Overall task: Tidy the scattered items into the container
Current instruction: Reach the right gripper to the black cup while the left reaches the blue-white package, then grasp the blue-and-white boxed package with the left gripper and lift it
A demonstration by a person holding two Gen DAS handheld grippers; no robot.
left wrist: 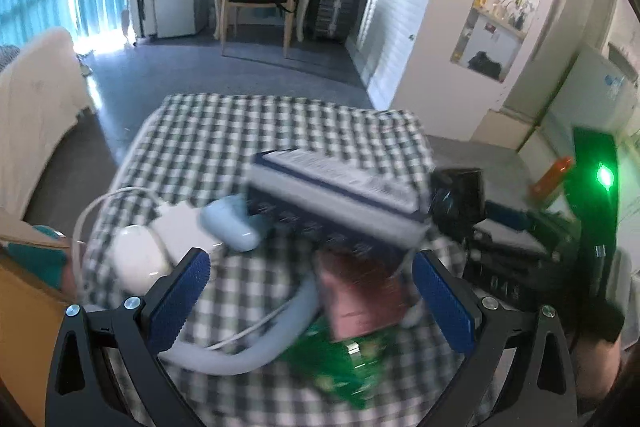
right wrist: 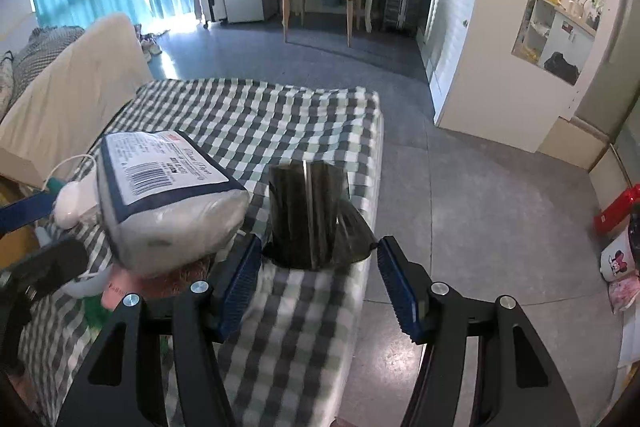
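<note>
Blue-padded right claw (right wrist: 318, 281) stands partly open around a black cylinder (right wrist: 306, 215), pads clear of it; left claw (left wrist: 310, 291) gapes empty over clutter and a tissue pack (left wrist: 336, 199) on the checkered counter (right wrist: 280, 123).

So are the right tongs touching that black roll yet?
Apart. In the right wrist view, the right tongs stand nearer the camera than the black roll, and checked cloth shows between each blue pad and the roll.
</note>
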